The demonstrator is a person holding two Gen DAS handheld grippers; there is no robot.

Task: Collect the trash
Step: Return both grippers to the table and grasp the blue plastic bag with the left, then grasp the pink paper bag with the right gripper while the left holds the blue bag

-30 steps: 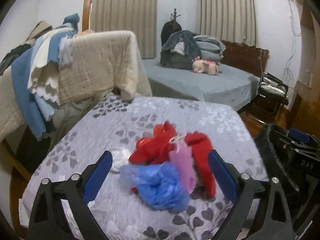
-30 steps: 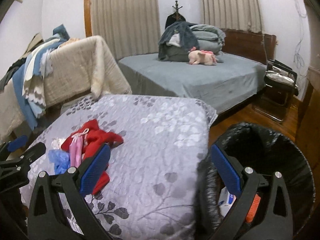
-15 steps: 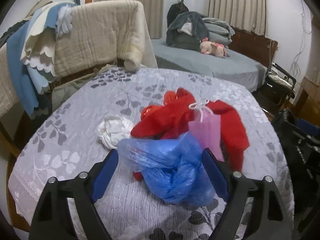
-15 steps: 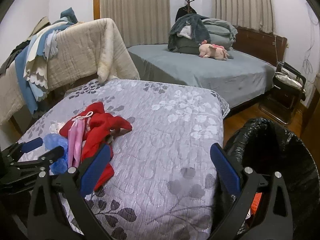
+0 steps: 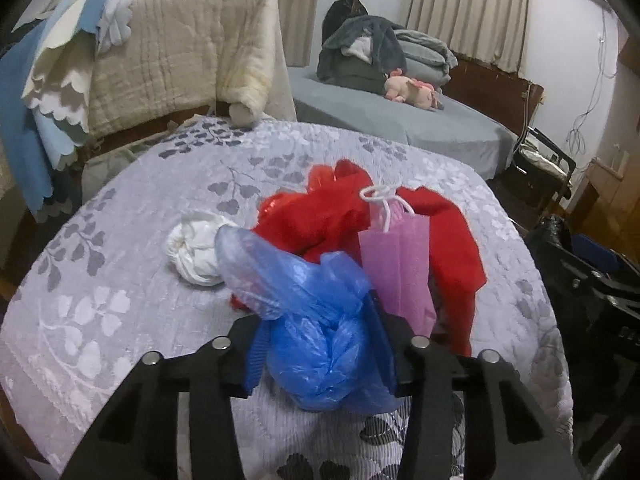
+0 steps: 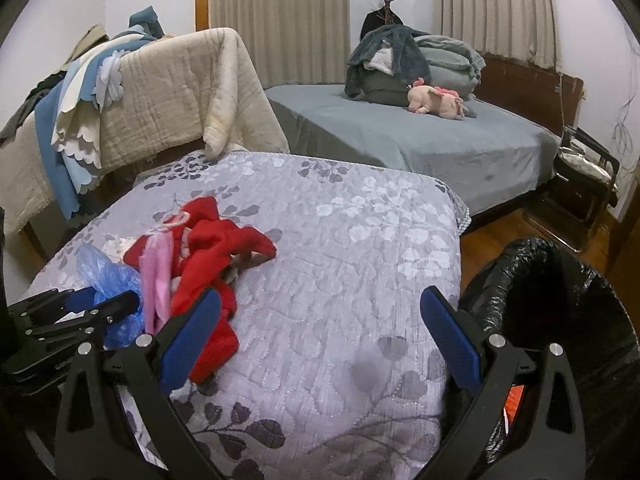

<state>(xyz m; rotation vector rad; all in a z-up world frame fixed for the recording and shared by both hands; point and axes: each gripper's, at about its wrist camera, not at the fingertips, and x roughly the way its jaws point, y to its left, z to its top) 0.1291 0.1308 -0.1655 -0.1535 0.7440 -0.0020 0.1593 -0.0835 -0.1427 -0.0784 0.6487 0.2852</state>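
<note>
Surface: counter (image 5: 120, 280) under a grey leaf-print quilt, a bed beyond it.
Blue bag: crumpled blue plastic bag (image 5: 316, 344) at the near edge of the pile; between the pads of the left tongs.
Left tongs: left tongs (image 5: 320, 356) closing, both blue pads pressed into the bag's sides.
Right tongs: right tongs (image 6: 320, 340) spread wide over bare quilt, nothing between them.
Rest of pile: red cloth (image 5: 320, 224), pink paper bag (image 5: 400, 264) with a white cord handle, white wad (image 5: 192, 252); all touching or just beside the blue bag.
Bin: black-lined trash bin (image 6: 560, 312) off the counter's right edge, near the right tongs.
Risk, slip: thin slick film likely to compress and slide out if lifted before the pads bite fully.
Risk, drag: loose upper flap of the blue bag lying against the red cloth; a lift could tug the cloth or tip the pink bag along with it.
Risk, snag: pad tips low on the quilt; fabric could be pinched with the bag.
Risk, drop: bin sits across the counter from the left tongs; a weak hold could shed the bag on the way over.
Hidden: underside of the blue bag and pad tips behind it; whatever lies under the red cloth; most of the bin's contents, only an orange scrap showing.
Cut off: bin's right side, tongs' handles, the person.
</note>
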